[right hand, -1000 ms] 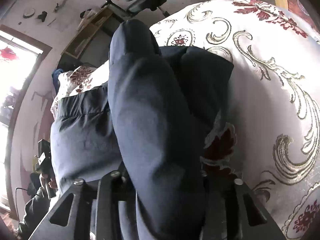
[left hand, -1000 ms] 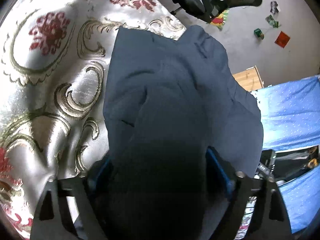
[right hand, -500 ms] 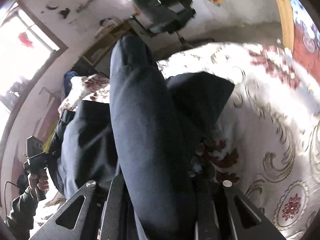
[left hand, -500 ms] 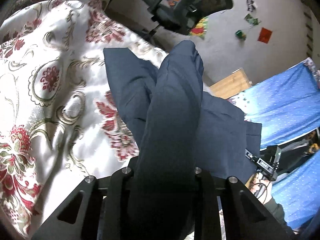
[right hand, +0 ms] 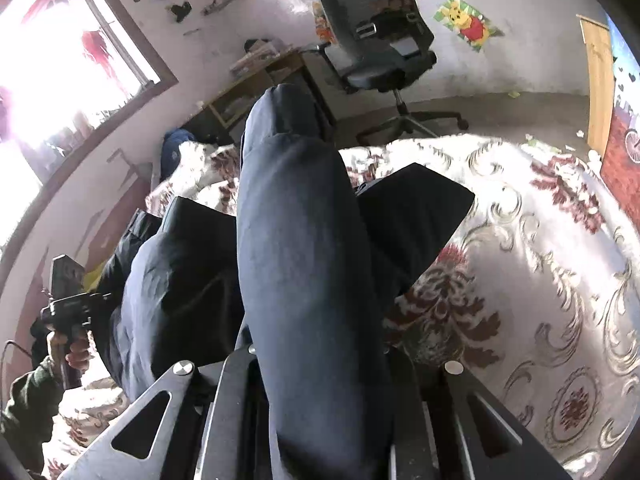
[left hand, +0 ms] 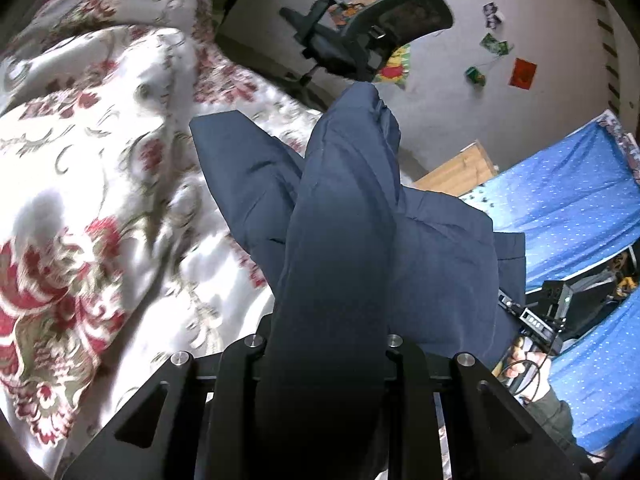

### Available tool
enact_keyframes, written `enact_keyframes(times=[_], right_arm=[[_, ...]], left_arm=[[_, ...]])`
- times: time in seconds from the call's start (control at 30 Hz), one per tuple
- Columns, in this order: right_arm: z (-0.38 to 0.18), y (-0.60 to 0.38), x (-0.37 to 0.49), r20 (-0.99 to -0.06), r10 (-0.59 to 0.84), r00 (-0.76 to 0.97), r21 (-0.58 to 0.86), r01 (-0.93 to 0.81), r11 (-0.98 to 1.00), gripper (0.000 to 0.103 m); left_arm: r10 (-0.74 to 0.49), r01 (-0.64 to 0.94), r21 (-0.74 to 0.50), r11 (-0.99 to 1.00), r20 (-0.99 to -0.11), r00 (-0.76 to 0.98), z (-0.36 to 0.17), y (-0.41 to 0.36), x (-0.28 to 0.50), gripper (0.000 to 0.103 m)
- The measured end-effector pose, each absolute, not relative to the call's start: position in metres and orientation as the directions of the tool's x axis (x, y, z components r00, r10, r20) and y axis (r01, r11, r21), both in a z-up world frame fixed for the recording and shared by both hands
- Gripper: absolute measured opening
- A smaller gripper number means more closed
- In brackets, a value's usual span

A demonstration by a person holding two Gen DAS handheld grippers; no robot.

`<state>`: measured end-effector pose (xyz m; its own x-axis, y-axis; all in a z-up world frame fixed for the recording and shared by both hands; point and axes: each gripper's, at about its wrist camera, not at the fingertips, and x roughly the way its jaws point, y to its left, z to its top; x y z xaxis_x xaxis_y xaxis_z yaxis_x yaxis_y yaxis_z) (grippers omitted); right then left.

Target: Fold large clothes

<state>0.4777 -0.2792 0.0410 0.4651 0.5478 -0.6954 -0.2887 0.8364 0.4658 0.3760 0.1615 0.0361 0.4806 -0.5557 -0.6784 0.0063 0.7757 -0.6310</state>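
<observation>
A large dark navy garment (left hand: pixel 344 248) lies partly on a floral bedspread (left hand: pixel 100 184). My left gripper (left hand: pixel 326 344) is shut on a thick fold of the garment, which bulges up between the jaws and hides the fingertips. My right gripper (right hand: pixel 316 356) is shut on another fold of the same garment (right hand: pixel 296 240), lifted off the bedspread (right hand: pixel 540 264). A flat corner of the garment (right hand: pixel 416 208) hangs over the bed. Each view shows the other hand-held gripper at the edge: the right one (left hand: pixel 536 328) and the left one (right hand: pixel 68 300).
A black office chair (right hand: pixel 380 40) stands on the grey floor beyond the bed; it also shows in the left wrist view (left hand: pixel 372 36). A blue dotted sheet (left hand: pixel 568 208) and a wooden board (left hand: pixel 460 172) lie to the right. A bright window (right hand: pixel 60 68) and a cluttered desk (right hand: pixel 260 76) stand at the back.
Both grippers have risen and tilted up with the garment in their grip, pulling it off the bed. The fold has stretched longer, and more of the room shows in both views.
</observation>
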Motion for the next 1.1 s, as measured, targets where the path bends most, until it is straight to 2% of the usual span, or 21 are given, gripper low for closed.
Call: enact_keyframes(times=[0.1, 0.2, 0.3, 0.37, 0.43, 0.5, 0.57, 0.63, 0.7, 0.73, 0.77, 0.8, 1.1], right_arm=[[0.022, -0.274, 0.476, -0.72, 0.532, 0.446, 0.476, -0.24, 0.846, 0.017], [0.007, -0.272, 0.476, -0.753, 0.487, 0.442, 0.456, -0.182, 0.871, 0.021], [0.003, -0.272, 0.473, -0.789, 0.426, 0.442, 0.406, -0.146, 0.902, 0.031], [0.002, -0.273, 0.471, -0.811, 0.375, 0.449, 0.355, -0.132, 0.925, 0.038], [0.002, -0.273, 0.465, -0.816, 0.343, 0.466, 0.329, -0.114, 0.937, 0.065], [0.005, -0.273, 0.459, -0.812, 0.319, 0.488, 0.311, -0.1, 0.945, 0.079], [0.01, -0.271, 0.45, -0.807, 0.27, 0.526, 0.269, -0.081, 0.96, 0.083], [0.017, -0.269, 0.441, -0.789, 0.237, 0.567, 0.235, -0.078, 0.969, 0.092], [0.026, -0.269, 0.432, -0.763, 0.209, 0.611, 0.207, -0.075, 0.975, 0.094], [0.03, -0.268, 0.427, -0.748, 0.203, 0.632, 0.202, -0.075, 0.977, 0.095], [0.034, -0.267, 0.42, -0.732, 0.205, 0.65, 0.202, -0.081, 0.976, 0.095], [0.037, -0.267, 0.416, -0.721, 0.205, 0.662, 0.199, -0.085, 0.976, 0.096], [0.073, -0.248, 0.352, -0.597, 0.211, 0.774, 0.184, -0.124, 0.975, 0.103]], left_arm=[[-0.538, -0.04, -0.625, 0.78, -0.702, 0.467, 0.018, 0.165, 0.367, 0.02], [-0.528, -0.072, -0.629, 0.774, -0.705, 0.474, 0.004, 0.168, 0.361, 0.021], [-0.492, -0.102, -0.6, 0.793, -0.731, 0.474, 0.0, 0.166, 0.357, 0.028], [-0.452, -0.128, -0.566, 0.815, -0.758, 0.469, 0.003, 0.164, 0.354, 0.039], [-0.385, -0.176, -0.51, 0.842, -0.796, 0.466, 0.004, 0.161, 0.353, 0.049], [-0.338, -0.213, -0.474, 0.854, -0.818, 0.467, 0.003, 0.158, 0.351, 0.053], [-0.293, -0.243, -0.447, 0.861, -0.826, 0.481, 0.004, 0.156, 0.348, 0.06], [-0.243, -0.278, -0.427, 0.861, -0.823, 0.513, 0.008, 0.156, 0.341, 0.06], [-0.206, -0.3, -0.412, 0.86, -0.819, 0.535, 0.013, 0.156, 0.334, 0.062], [-0.176, -0.314, -0.396, 0.863, -0.818, 0.548, 0.017, 0.155, 0.328, 0.071], [-0.164, -0.316, -0.39, 0.865, -0.815, 0.556, 0.019, 0.155, 0.325, 0.085], [-0.138, -0.317, -0.379, 0.87, -0.803, 0.58, 0.026, 0.153, 0.318, 0.089], [-0.045, -0.228, -0.286, 0.931, -0.708, 0.705, 0.068, 0.113, 0.27, 0.098]])
